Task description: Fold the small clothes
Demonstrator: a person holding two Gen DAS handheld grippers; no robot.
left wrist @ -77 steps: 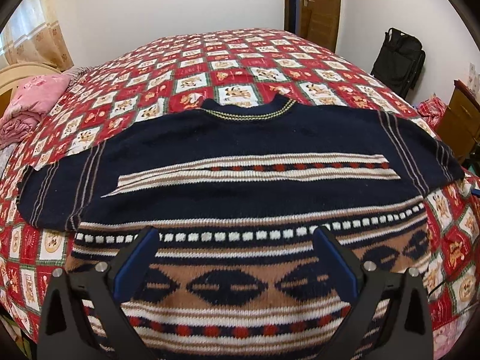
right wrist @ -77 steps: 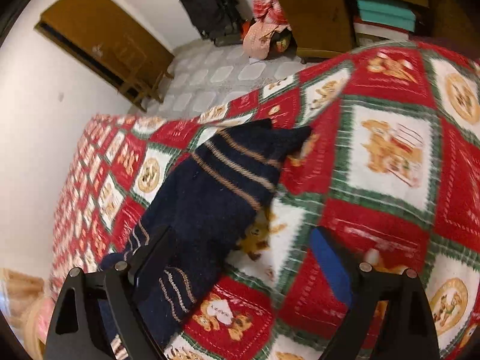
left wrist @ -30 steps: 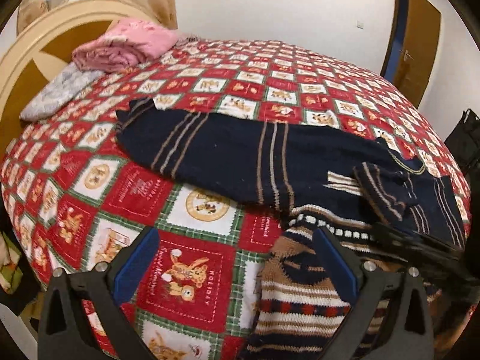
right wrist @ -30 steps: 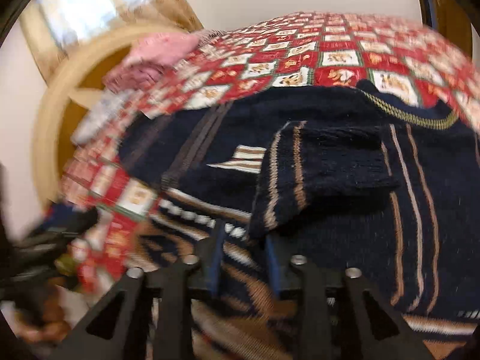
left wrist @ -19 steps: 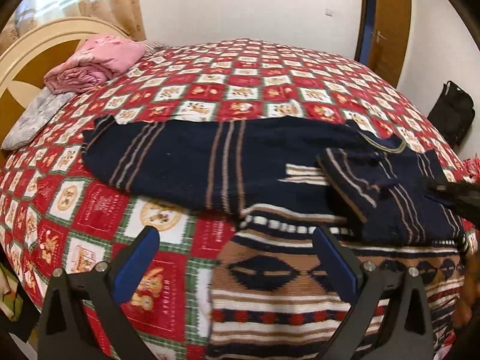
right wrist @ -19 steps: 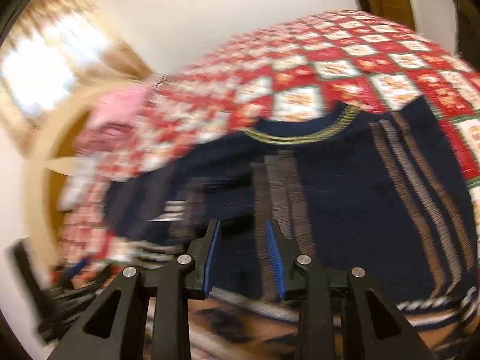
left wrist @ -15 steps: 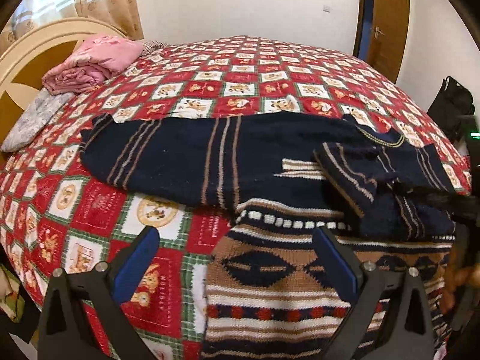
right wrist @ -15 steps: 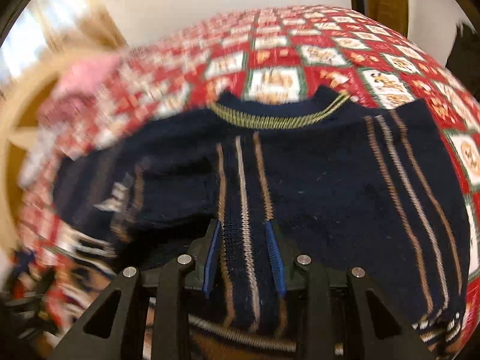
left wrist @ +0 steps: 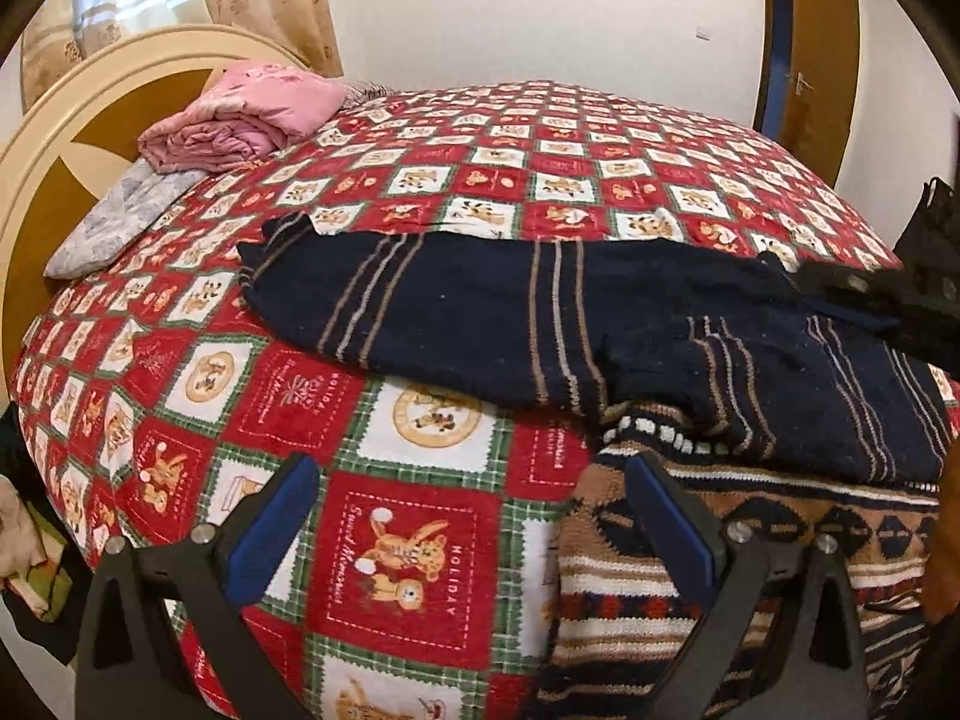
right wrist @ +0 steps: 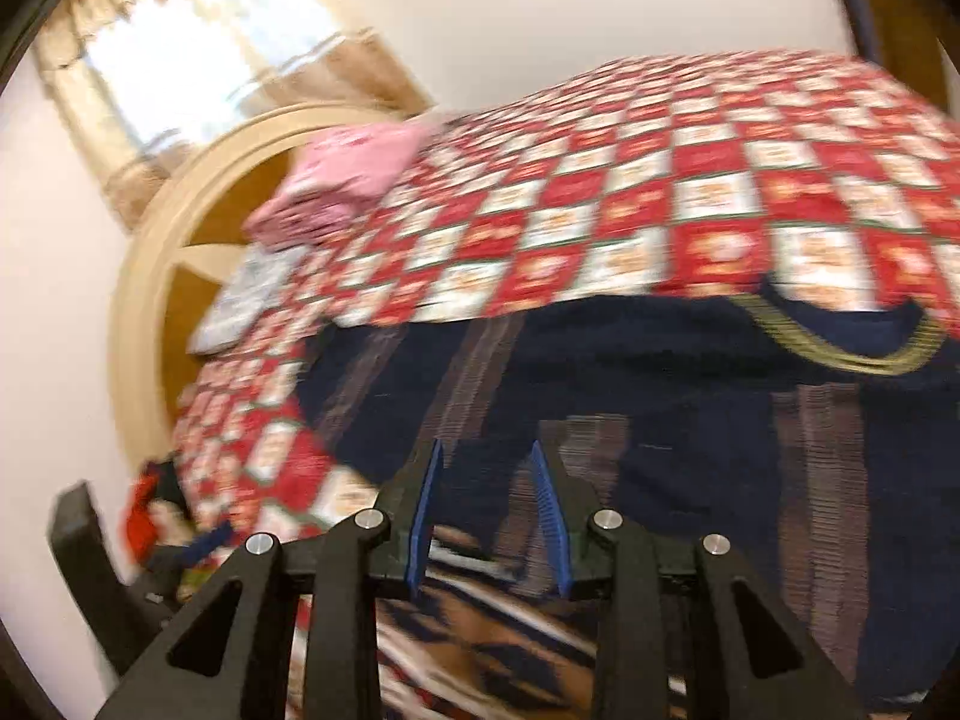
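Note:
A navy knitted sweater with a brown patterned hem lies flat on the bed. Its left sleeve stretches out to the left. The right sleeve lies folded across the chest. My left gripper is open, hovering over the bedspread and the hem's left edge, holding nothing. My right gripper hovers over the sweater below the yellow-trimmed collar. Its pads stand narrowly apart, with nothing gripped as far as this blurred view shows. Its black frame shows at the right.
The red checked bedspread covers a wide bed. A folded pink blanket and a grey cloth lie by the curved headboard. A brown door and a black bag are at the right.
The right sleeve, spread out at first, now lies folded over the chest. The right gripper has lifted and swung left toward the headboard. The left view has swung back left.

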